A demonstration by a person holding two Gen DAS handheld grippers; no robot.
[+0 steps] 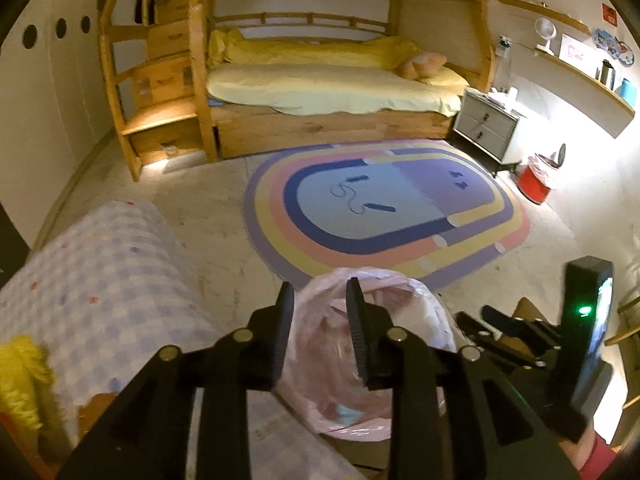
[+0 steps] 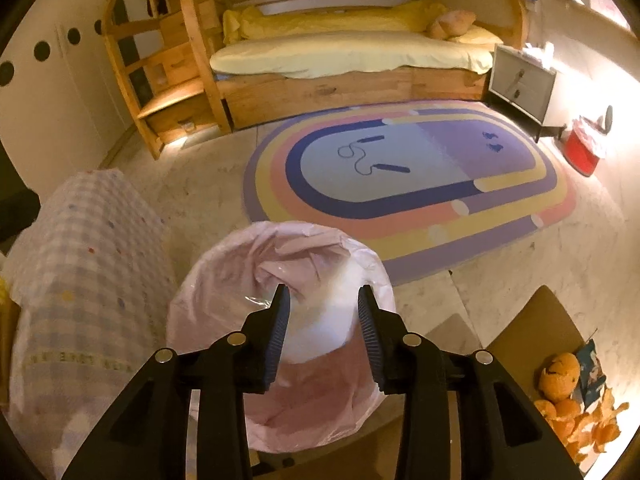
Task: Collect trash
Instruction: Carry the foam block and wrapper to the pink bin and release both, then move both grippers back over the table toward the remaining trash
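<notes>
Both tongs hang over the bin with the pink bag (image 2: 280,320). The right tongs (image 2: 323,330) stand wide, a blurred white thing between the fingers; whether they touch it cannot be told. The left tongs (image 1: 318,330) are partly apart, holding nothing. Orange peels (image 2: 576,408) lie on the desk (image 2: 536,332) at the right, beside the bin. A checked cloth bundle (image 2: 84,280) crowds the bin's left side. Beyond, open floor leads to the rainbow rug (image 2: 400,184), then a red bin (image 2: 582,154), a nightstand (image 2: 520,80) and the bunk bed (image 2: 352,56).
</notes>
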